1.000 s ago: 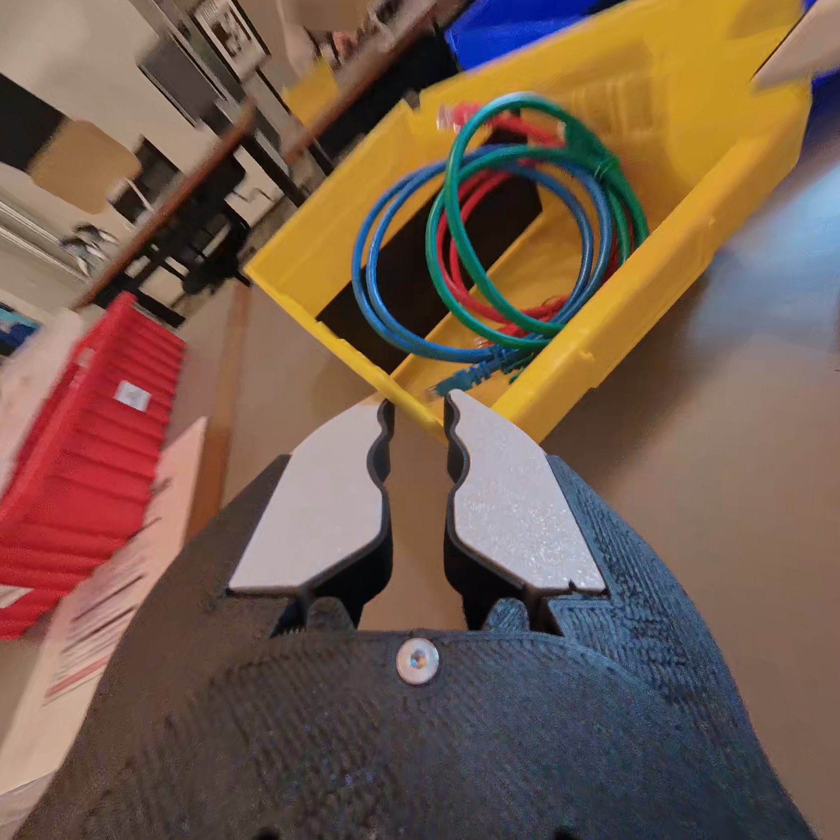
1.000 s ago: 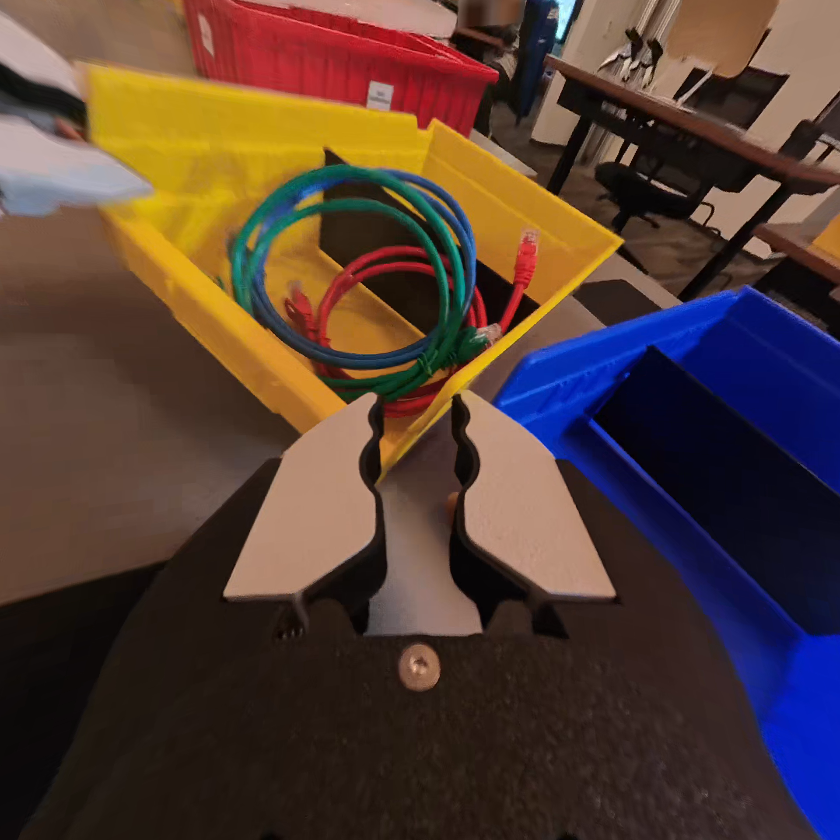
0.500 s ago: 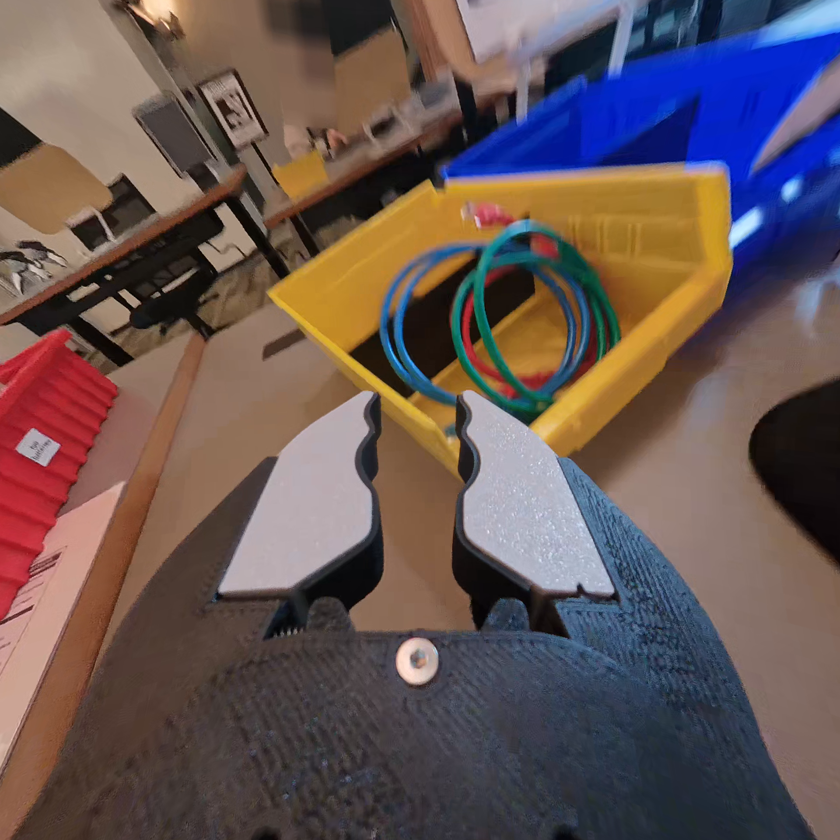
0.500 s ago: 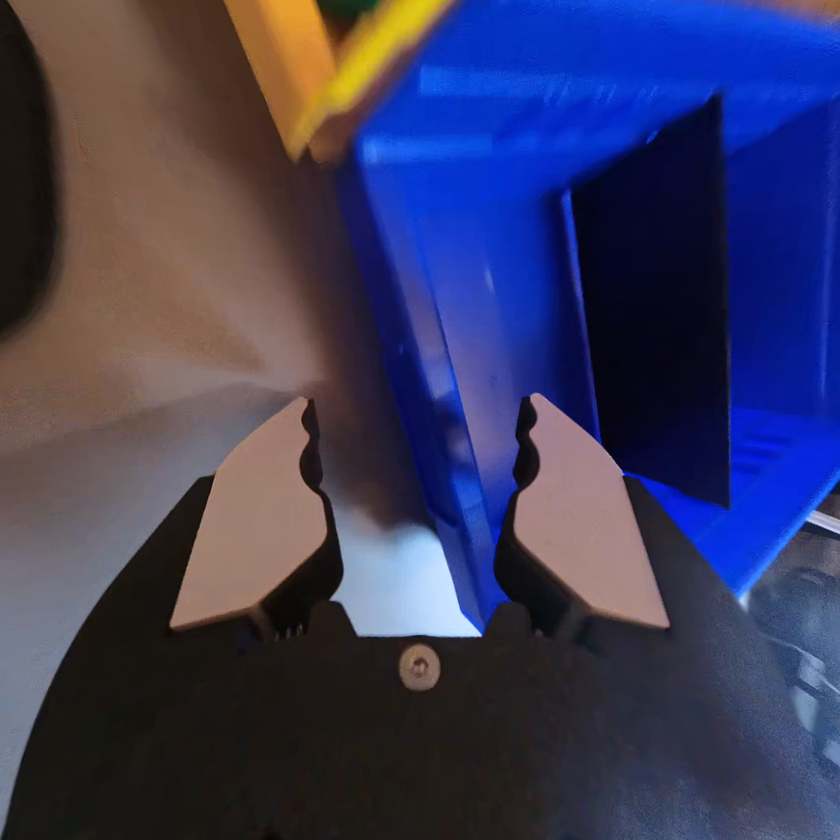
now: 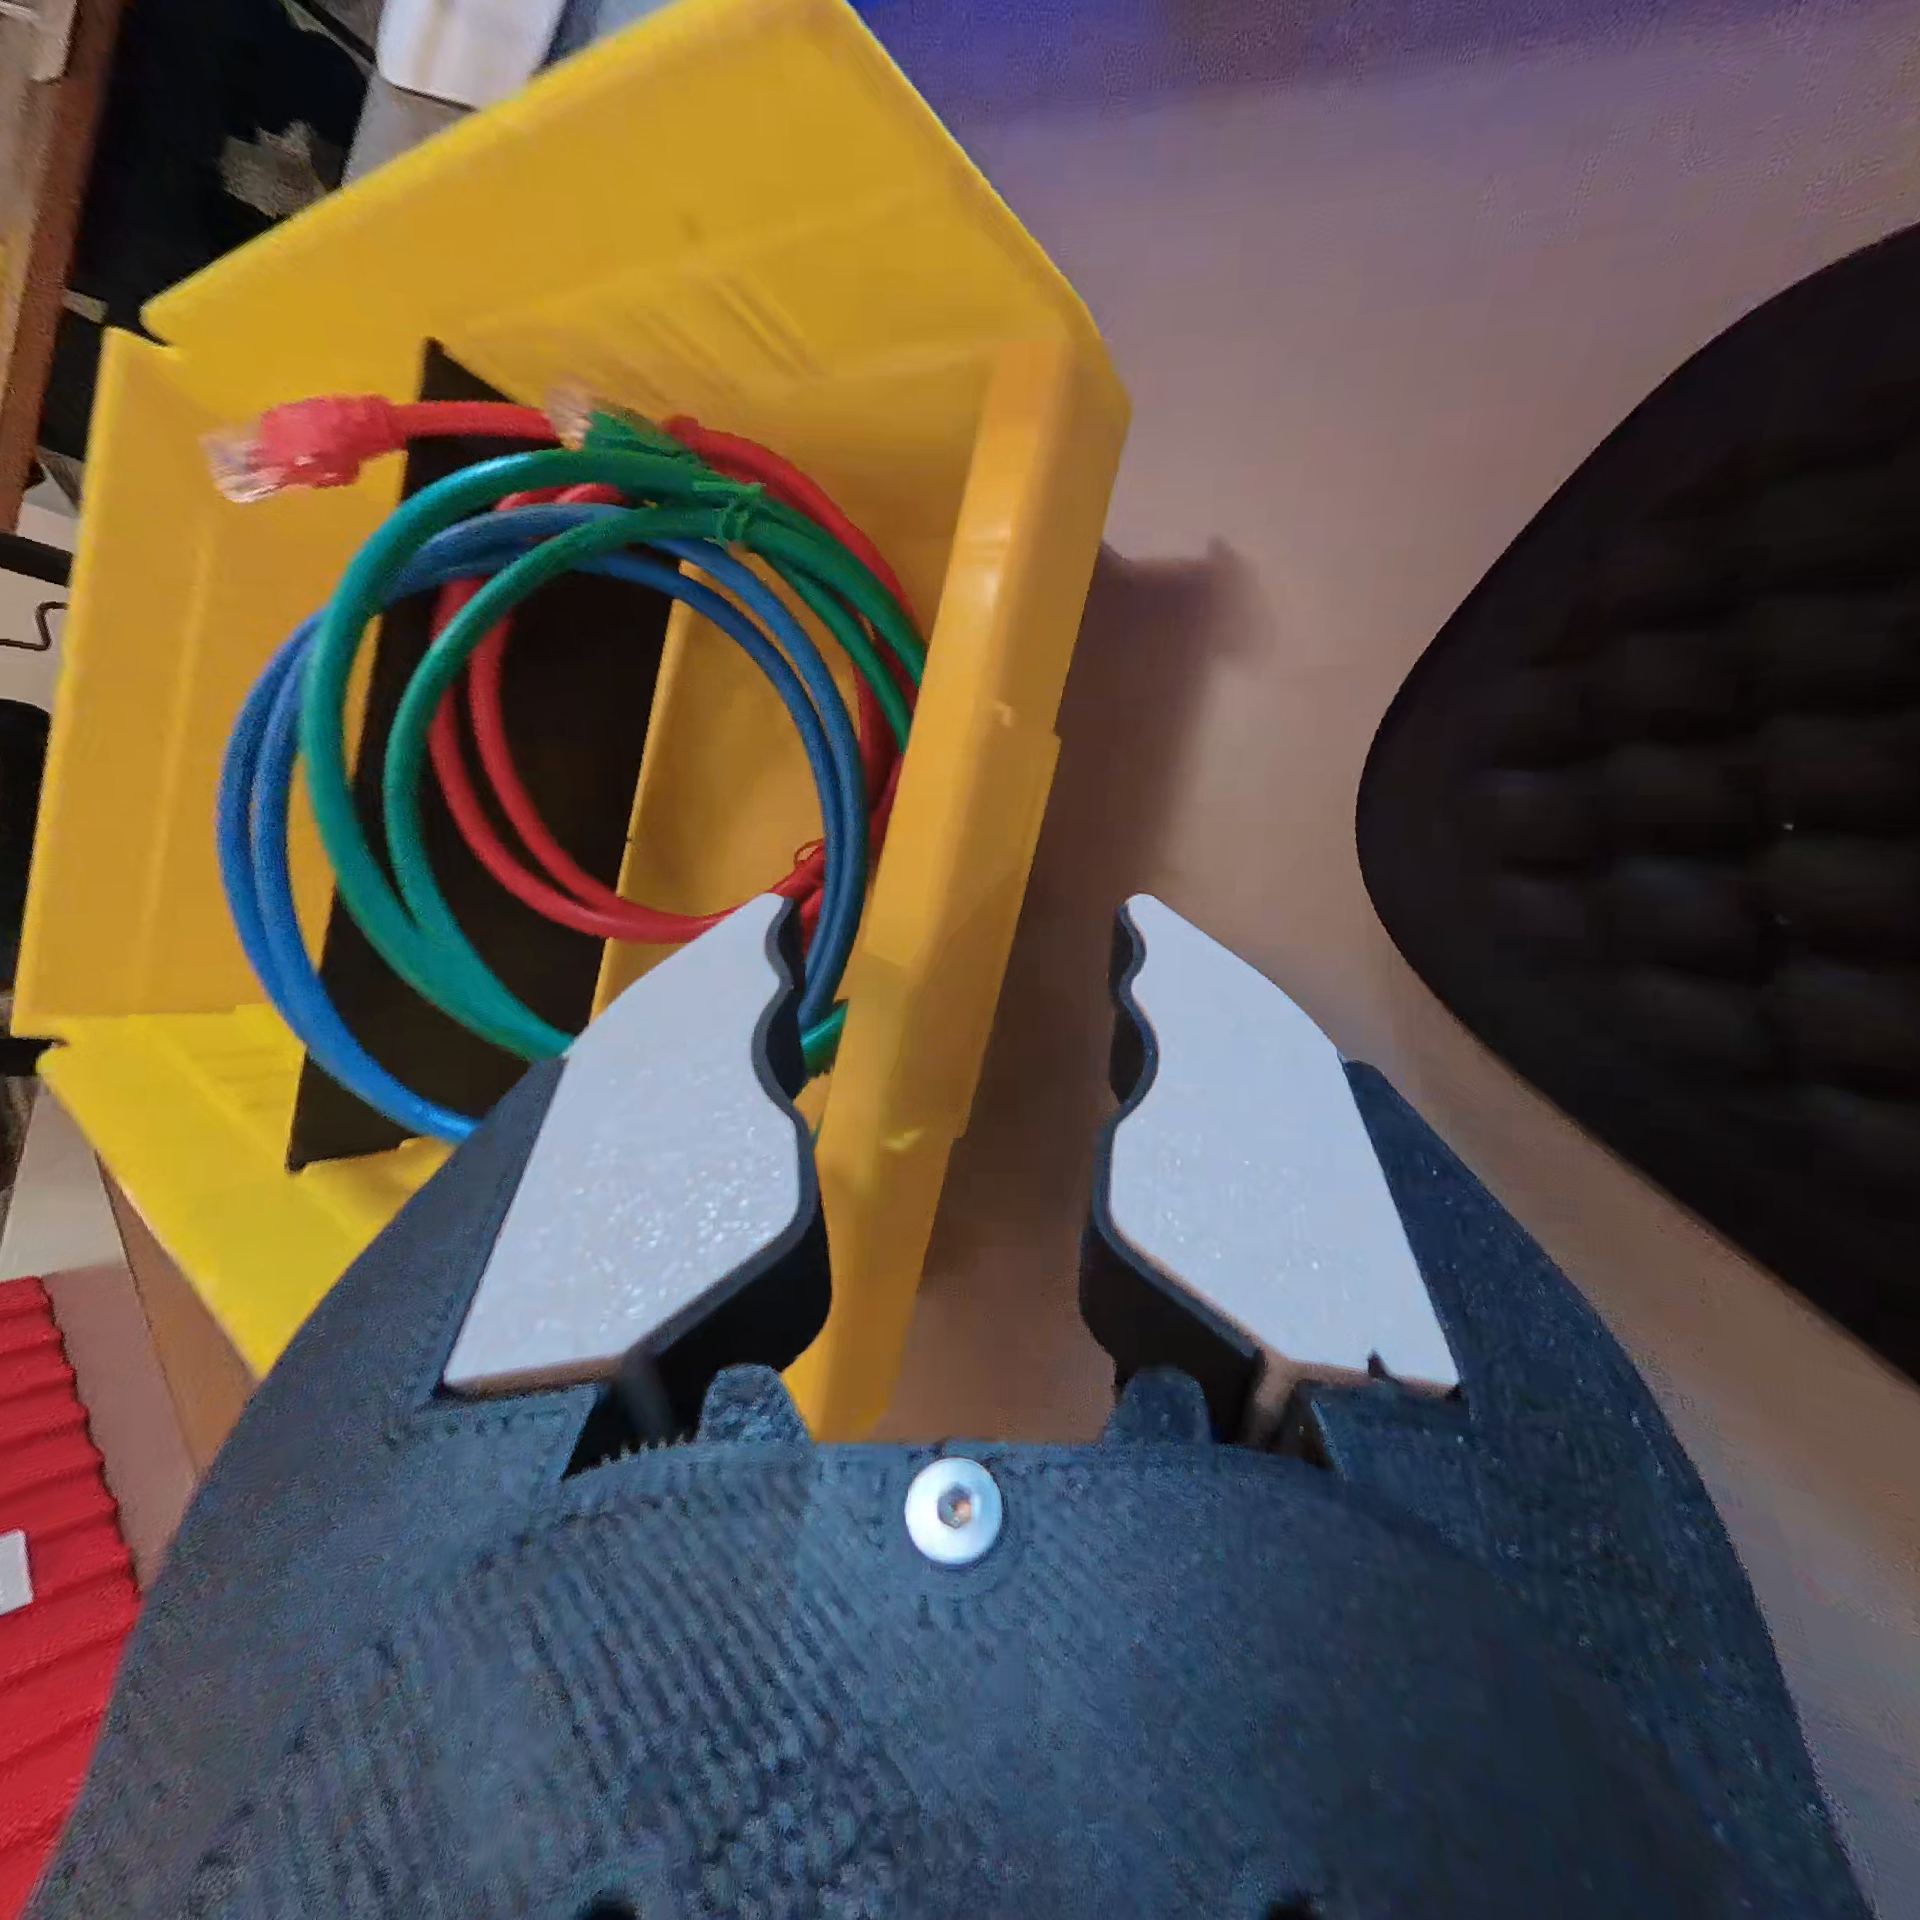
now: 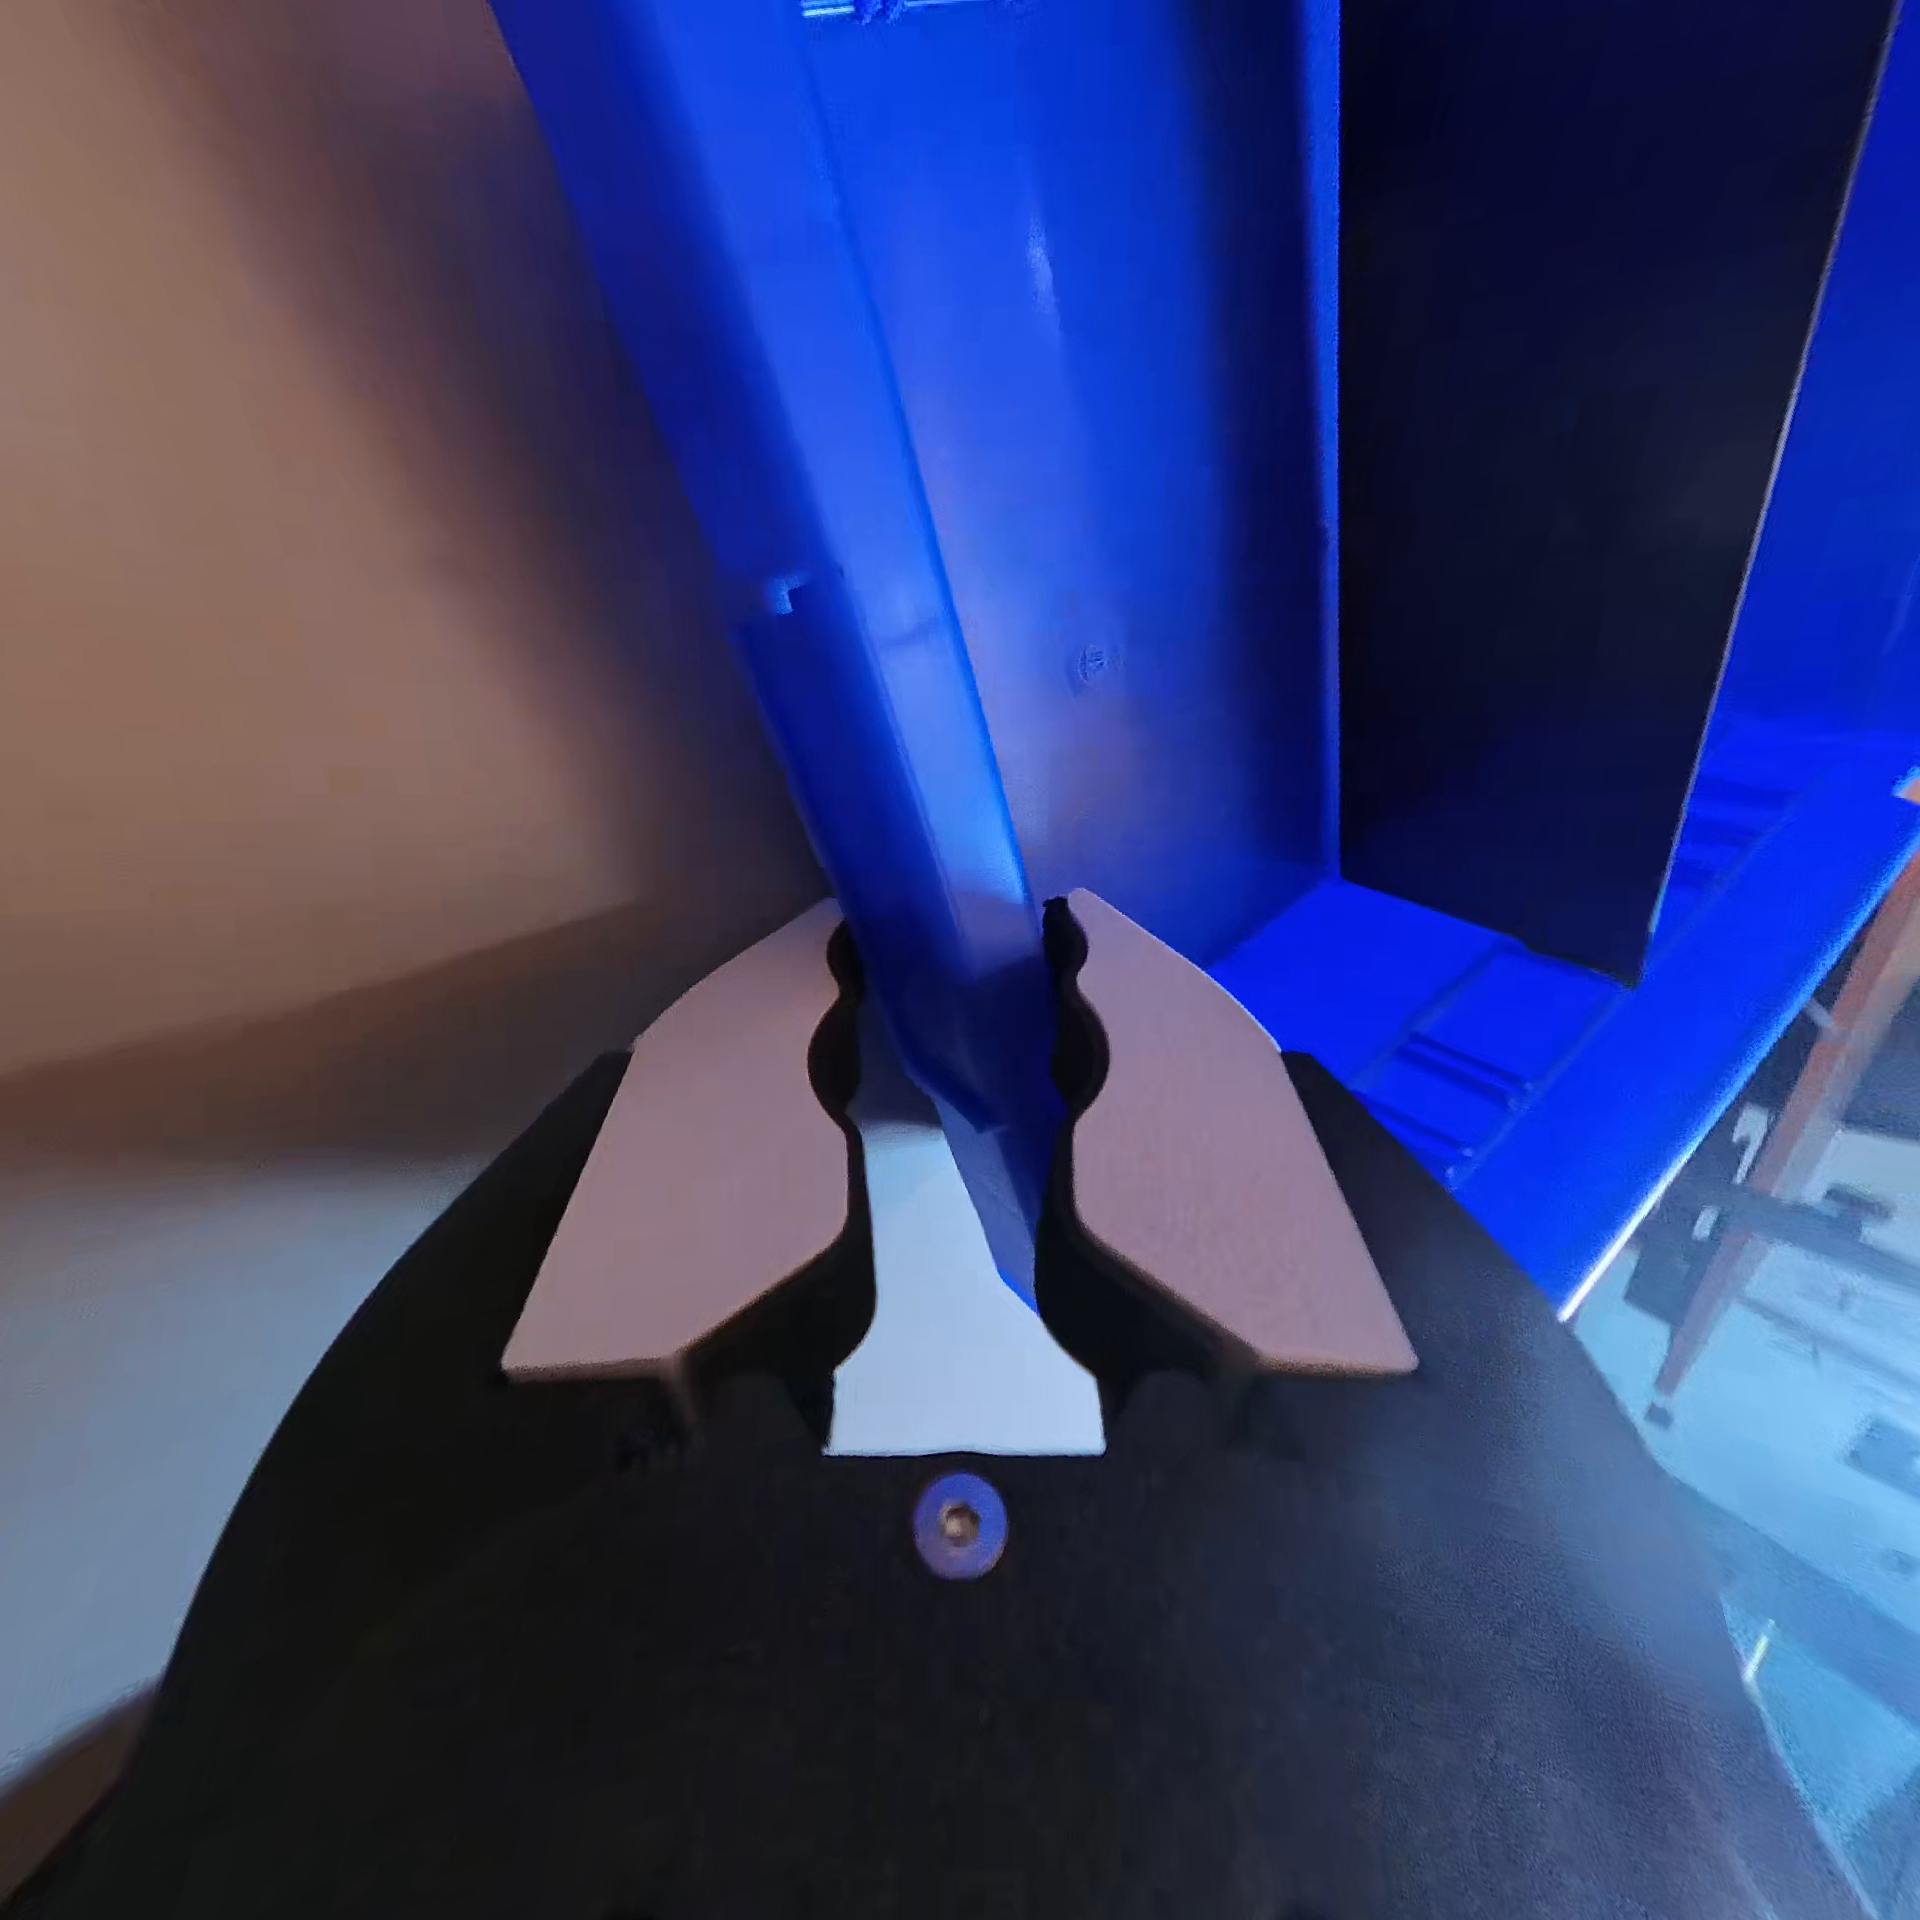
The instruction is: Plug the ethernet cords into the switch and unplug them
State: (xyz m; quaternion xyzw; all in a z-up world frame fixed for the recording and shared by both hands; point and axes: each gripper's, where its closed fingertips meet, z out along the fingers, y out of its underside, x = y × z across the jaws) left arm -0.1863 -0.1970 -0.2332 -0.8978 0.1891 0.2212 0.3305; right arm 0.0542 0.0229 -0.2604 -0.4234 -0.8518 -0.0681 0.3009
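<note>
Red [image 5: 301,447], green [image 5: 327,665] and blue [image 5: 249,831] ethernet cords lie coiled together in a yellow bin [image 5: 665,208]. My left gripper [image 5: 956,914] is open and straddles the bin's right wall, with the left finger inside by the cords and the right finger outside. It holds nothing. In the right wrist view, my right gripper [image 6: 948,925] is shut on the side wall of a blue bin [image 6: 935,520]. No switch is in view.
Both bins stand on a tan table [image 5: 1299,312] and have black dividers [image 6: 1558,416]. A black textured object [image 5: 1662,779] lies to the right of the yellow bin. A red crate [image 5: 52,1558] is at the lower left. About 35 cm separates my left fingertips from my right.
My left gripper has opened and moved over the yellow bin's right wall. My right gripper swung from the yellow bin to the blue bin, opened, then closed on its wall.
</note>
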